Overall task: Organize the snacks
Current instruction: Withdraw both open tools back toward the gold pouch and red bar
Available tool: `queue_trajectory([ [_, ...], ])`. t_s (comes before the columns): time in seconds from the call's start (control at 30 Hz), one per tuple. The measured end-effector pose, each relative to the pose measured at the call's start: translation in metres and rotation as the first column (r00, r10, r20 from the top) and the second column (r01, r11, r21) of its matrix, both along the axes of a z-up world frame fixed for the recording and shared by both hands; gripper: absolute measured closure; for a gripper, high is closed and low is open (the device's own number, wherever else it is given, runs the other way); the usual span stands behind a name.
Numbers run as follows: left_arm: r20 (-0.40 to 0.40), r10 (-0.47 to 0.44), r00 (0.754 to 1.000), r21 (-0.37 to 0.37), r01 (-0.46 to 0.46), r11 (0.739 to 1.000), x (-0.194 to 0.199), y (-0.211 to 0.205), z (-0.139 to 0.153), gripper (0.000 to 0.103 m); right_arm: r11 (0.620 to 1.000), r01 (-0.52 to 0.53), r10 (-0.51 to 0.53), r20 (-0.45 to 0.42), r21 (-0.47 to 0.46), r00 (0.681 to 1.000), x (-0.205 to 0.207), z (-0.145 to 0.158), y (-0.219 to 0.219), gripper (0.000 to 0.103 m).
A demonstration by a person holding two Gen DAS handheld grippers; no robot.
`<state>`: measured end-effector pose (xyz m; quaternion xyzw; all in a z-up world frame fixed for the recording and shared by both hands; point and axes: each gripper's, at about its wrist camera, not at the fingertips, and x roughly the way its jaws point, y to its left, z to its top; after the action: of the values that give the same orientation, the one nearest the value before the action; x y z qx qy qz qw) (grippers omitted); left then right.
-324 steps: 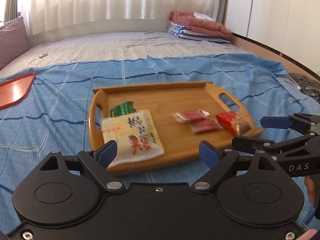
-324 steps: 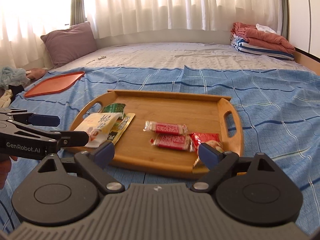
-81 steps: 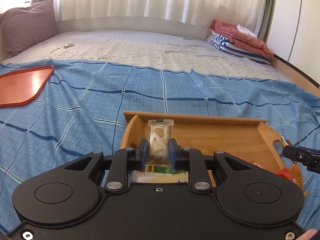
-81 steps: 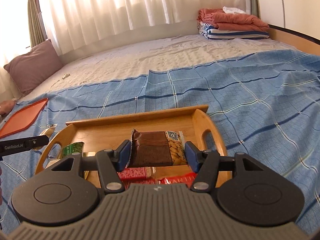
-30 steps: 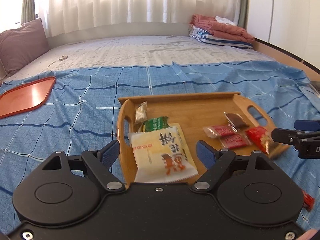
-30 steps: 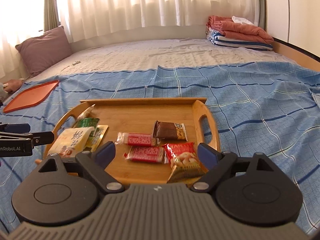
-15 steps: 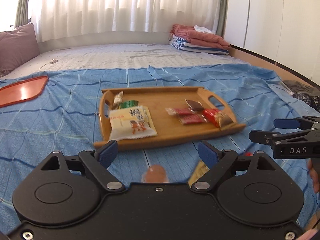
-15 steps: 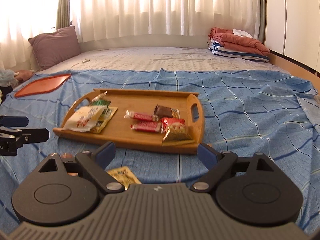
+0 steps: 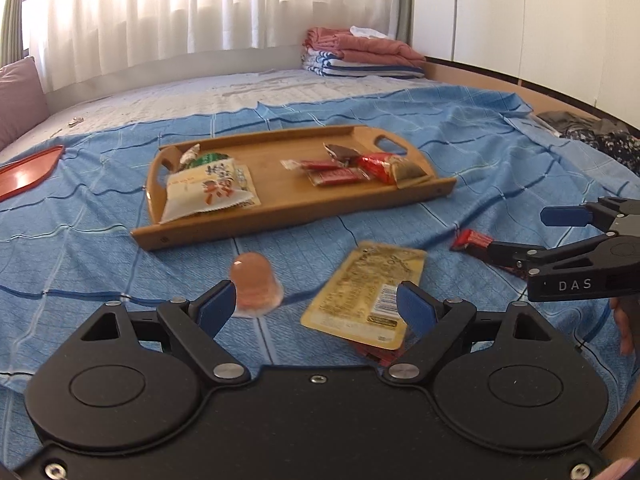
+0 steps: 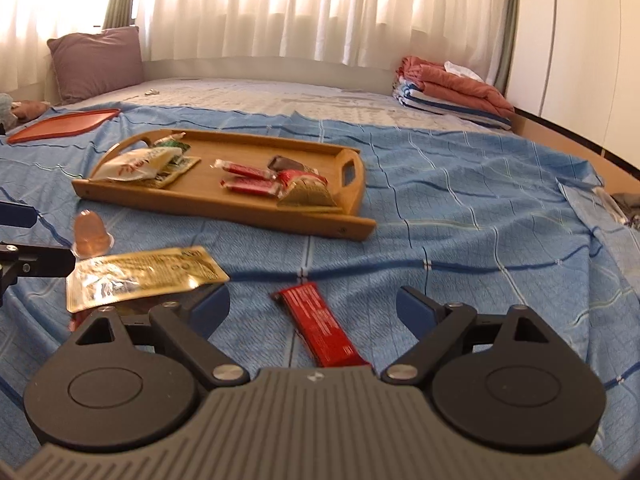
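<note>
— While both grippers hang wide open with nothing in them, what do you reckon goes wrong?

— The left gripper (image 9: 316,306) has the jelly cup (image 9: 254,285) just ahead of its left finger and the gold packet (image 9: 370,288) ahead of its right one. Close there and I'd guess it pinches both, or knocks the cup over on the soft bed (image 9: 480,152).

— And the right gripper (image 10: 312,312)?

— The red bar (image 10: 320,326) lies straight ahead between its fingers, slanted. A flat, slick wrapper on a sheet could slide away or drag cloth into the grip.

— How much is left?

— Off the tray (image 10: 224,200), near the grippers: one cup, one gold packet, one red bar, and something red poking out under the packet, which I can't make out. On the tray, well ahead: about seven packets, though the left pile overlaps. One orange tray (image 10: 60,124) far left.
</note>
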<state>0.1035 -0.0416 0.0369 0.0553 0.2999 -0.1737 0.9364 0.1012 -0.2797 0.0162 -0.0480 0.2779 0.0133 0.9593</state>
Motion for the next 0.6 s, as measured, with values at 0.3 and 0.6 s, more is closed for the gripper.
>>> queue_trajectory([
  [0.3, -0.033, -0.041, 0.999, 0.025, 0.042, 0.999, 0.015, -0.024, -0.018, 0.016, 0.999, 0.029, -0.027, -0.056, 0.03, 0.998, 0.007, -0.03, -0.01, 0.004],
  [0.6, -0.049, -0.075, 0.996, 0.047, 0.078, 0.996, 0.034, -0.042, -0.021, 0.016, 0.995, 0.034, -0.027, -0.084, 0.089, 0.996, 0.01, -0.041, -0.018, 0.0],
])
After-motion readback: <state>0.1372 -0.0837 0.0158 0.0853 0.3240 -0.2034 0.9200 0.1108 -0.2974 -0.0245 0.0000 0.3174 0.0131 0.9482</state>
